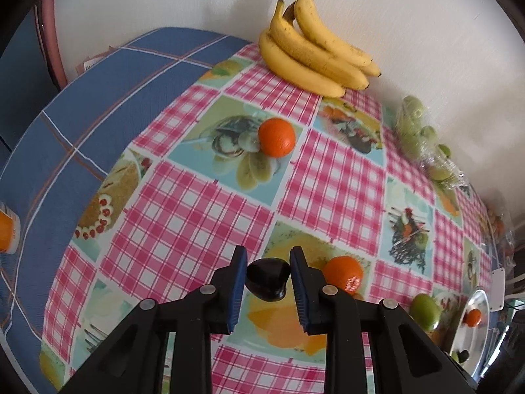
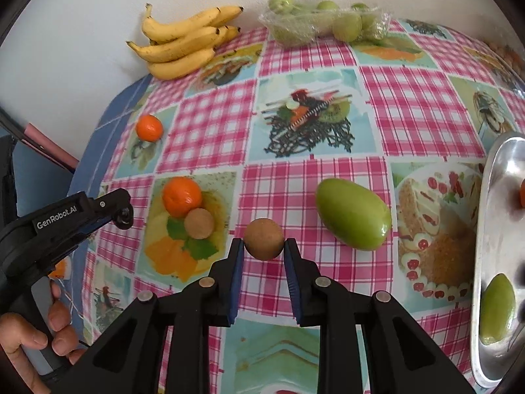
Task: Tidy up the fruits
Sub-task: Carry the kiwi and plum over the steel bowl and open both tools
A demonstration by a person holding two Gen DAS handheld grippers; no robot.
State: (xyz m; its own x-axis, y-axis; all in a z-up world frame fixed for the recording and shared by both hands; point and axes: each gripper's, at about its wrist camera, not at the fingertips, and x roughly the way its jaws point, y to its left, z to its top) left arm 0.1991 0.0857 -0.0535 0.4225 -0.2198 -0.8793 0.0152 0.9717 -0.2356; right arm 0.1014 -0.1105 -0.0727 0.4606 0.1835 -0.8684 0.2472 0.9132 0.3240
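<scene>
My left gripper point(image 1: 268, 262) is shut on a dark, glossy fruit point(image 1: 267, 279) and holds it above the tablecloth. An orange point(image 1: 344, 272) lies just right of it, another orange point(image 1: 276, 137) farther back. My right gripper point(image 2: 263, 246) is shut on a round brown fruit point(image 2: 263, 239). A second brown fruit point(image 2: 199, 223) rests against an orange point(image 2: 181, 196) to the left. A green mango point(image 2: 352, 218) lies to the right. The left gripper point(image 2: 123, 215) also shows in the right wrist view at the left.
Bananas point(image 1: 315, 49) lie against the back wall. A clear bag of green fruits point(image 2: 323, 21) sits beside them. A metal tray point(image 2: 492, 229) at the right edge holds a green fruit point(image 2: 497, 308) and an orange. A small orange point(image 2: 149, 127) lies near the table's left edge.
</scene>
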